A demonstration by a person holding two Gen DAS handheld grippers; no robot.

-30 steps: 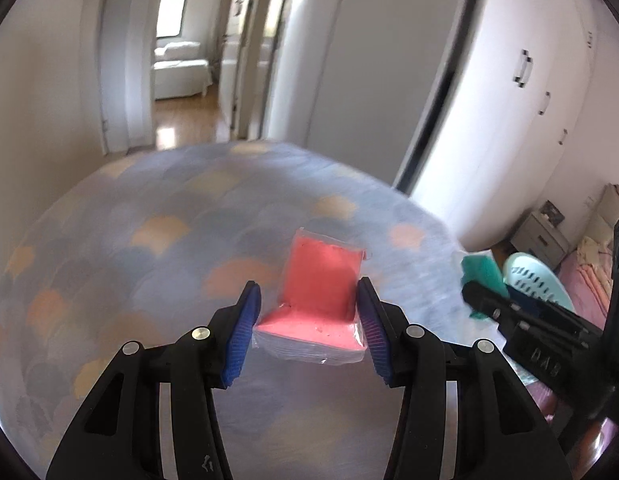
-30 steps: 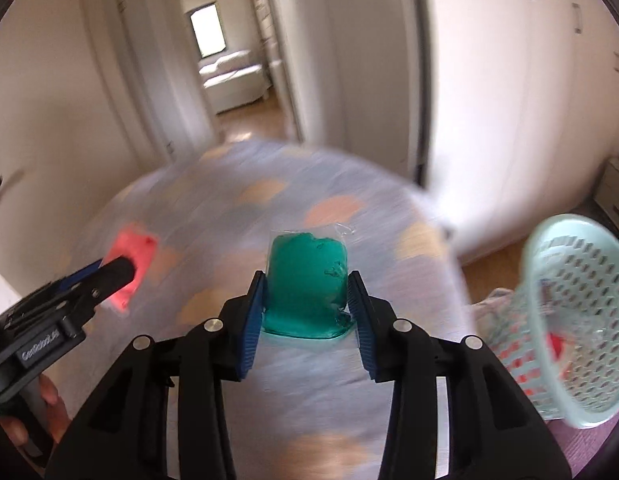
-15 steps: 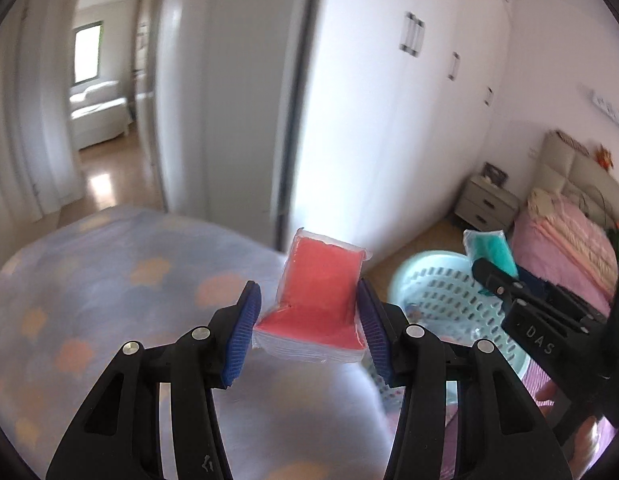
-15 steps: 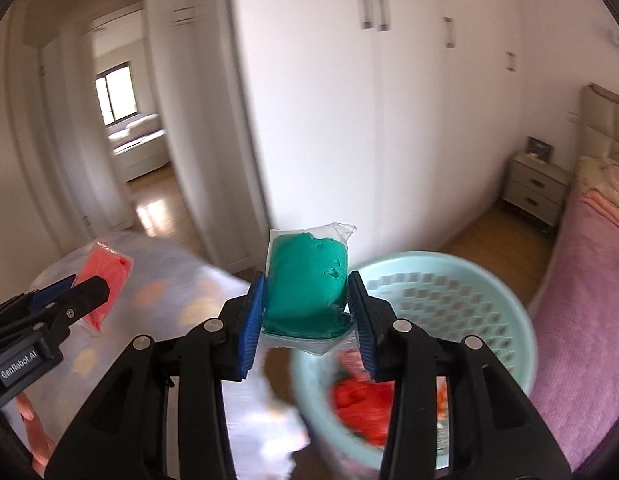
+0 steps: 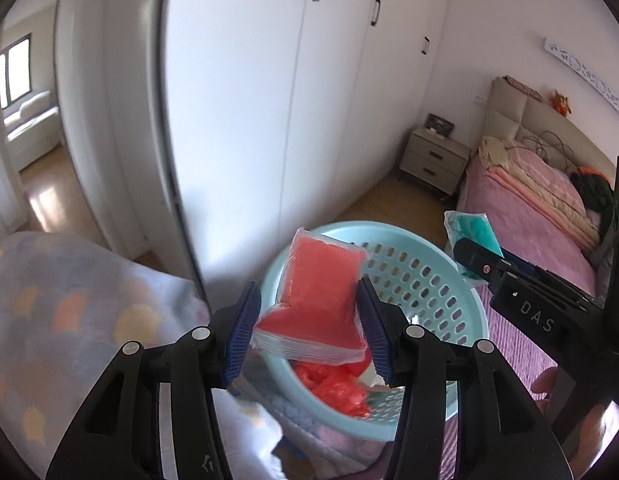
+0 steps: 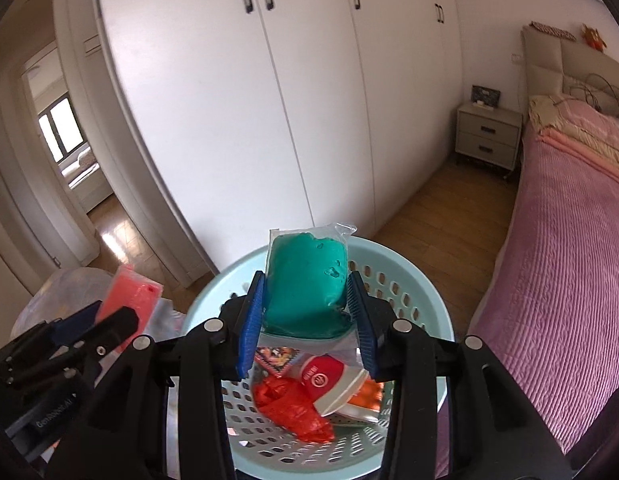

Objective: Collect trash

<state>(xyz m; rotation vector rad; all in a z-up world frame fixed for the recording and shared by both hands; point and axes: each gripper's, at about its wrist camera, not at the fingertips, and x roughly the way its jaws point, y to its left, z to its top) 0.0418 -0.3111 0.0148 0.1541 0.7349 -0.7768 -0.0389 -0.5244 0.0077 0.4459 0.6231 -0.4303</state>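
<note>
Both grippers holding packets over the basket.

Left wrist view: the left gripper is clamping a red packet between its blue pads, holding it above the near rim of a pale blue basket. Red crumpled trash is lying inside. The right gripper is showing at the right, gripping a green packet. A patterned blanket is lying at left, a pink bed behind.

Right wrist view: the right gripper is pinching the green packet directly over the basket, which is holding red wrappers. The left gripper, at left beside the basket, is holding the red packet.
</note>
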